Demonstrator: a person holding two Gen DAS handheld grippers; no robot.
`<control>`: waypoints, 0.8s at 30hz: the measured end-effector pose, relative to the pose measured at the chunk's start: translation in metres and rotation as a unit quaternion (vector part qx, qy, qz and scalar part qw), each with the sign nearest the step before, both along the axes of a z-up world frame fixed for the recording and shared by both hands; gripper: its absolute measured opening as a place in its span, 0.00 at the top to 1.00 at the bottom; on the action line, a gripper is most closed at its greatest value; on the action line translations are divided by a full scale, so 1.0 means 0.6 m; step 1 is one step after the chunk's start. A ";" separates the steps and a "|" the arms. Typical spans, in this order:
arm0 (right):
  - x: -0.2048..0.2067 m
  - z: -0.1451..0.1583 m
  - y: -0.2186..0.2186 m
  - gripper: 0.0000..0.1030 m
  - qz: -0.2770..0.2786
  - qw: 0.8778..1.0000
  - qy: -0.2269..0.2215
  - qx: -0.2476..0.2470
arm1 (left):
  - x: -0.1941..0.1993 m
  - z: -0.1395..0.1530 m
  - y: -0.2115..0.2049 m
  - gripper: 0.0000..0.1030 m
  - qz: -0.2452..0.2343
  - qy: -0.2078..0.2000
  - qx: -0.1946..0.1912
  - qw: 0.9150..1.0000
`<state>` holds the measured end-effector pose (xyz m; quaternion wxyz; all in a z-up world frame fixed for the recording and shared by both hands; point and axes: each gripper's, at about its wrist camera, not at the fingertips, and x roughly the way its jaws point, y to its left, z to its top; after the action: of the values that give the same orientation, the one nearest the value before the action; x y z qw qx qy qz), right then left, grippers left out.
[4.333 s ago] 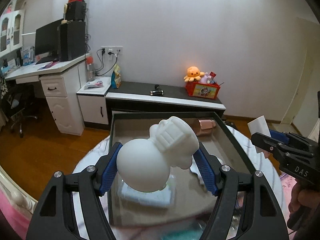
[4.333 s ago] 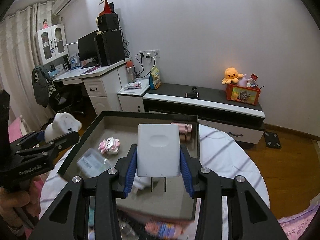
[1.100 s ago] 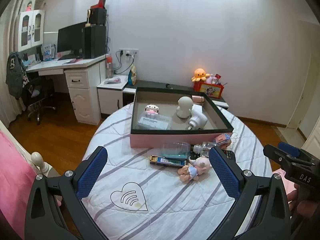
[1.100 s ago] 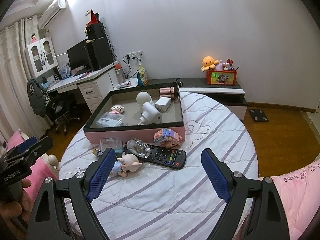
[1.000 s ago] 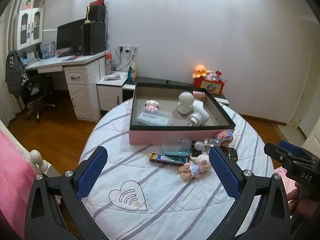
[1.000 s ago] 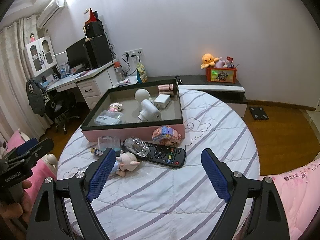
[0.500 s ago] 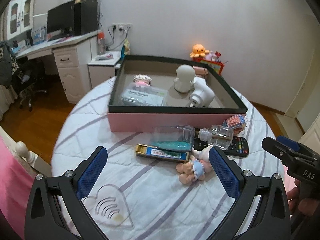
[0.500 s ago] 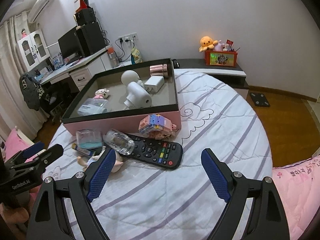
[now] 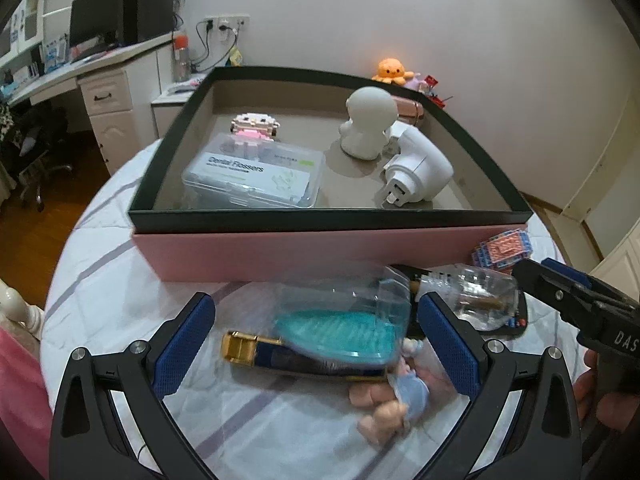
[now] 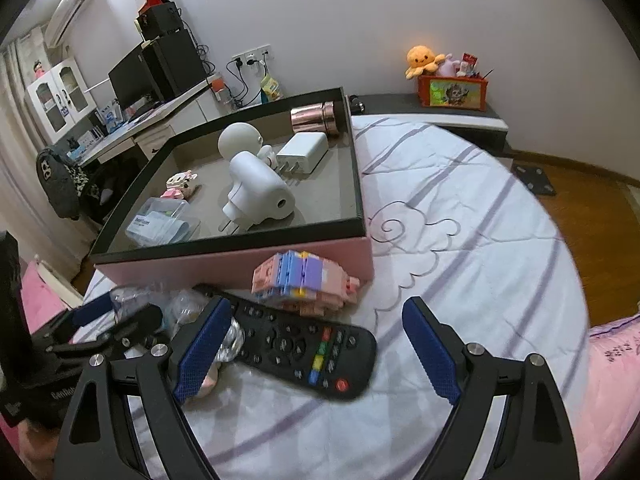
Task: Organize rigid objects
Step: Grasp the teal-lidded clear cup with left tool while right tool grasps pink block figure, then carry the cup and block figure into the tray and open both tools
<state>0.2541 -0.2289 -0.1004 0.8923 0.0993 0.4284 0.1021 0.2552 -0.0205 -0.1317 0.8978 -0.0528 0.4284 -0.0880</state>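
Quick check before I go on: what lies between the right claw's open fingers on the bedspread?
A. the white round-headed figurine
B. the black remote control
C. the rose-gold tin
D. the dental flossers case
B: the black remote control lies on the bedspread between the open fingers of the right claw, untouched; the other three sit in the box.

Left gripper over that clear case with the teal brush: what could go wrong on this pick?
The left gripper is open around the clear case, which lies on the gold-capped tube beside the doll; closing may drag either along. The glass bottle could roll. The right gripper, over the remote, works close by.
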 end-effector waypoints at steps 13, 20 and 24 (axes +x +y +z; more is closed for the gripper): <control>0.038 -0.042 0.012 0.36 0.022 1.000 0.015 0.013 | 0.017 -0.023 0.008 0.30 -0.002 0.005 -0.012 1.000; 0.012 -0.023 0.006 0.36 0.024 1.000 -0.002 0.017 | -0.009 -0.003 0.017 0.30 0.002 -0.014 -0.005 1.000; -0.005 -0.005 0.002 0.36 0.022 1.000 -0.014 0.016 | -0.025 0.016 0.022 0.30 0.005 -0.028 -0.002 1.000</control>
<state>0.2513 -0.2276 -0.1034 0.8940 0.1024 0.4164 0.1300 0.2402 -0.0072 -0.1220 0.9099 -0.0540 0.4022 -0.0861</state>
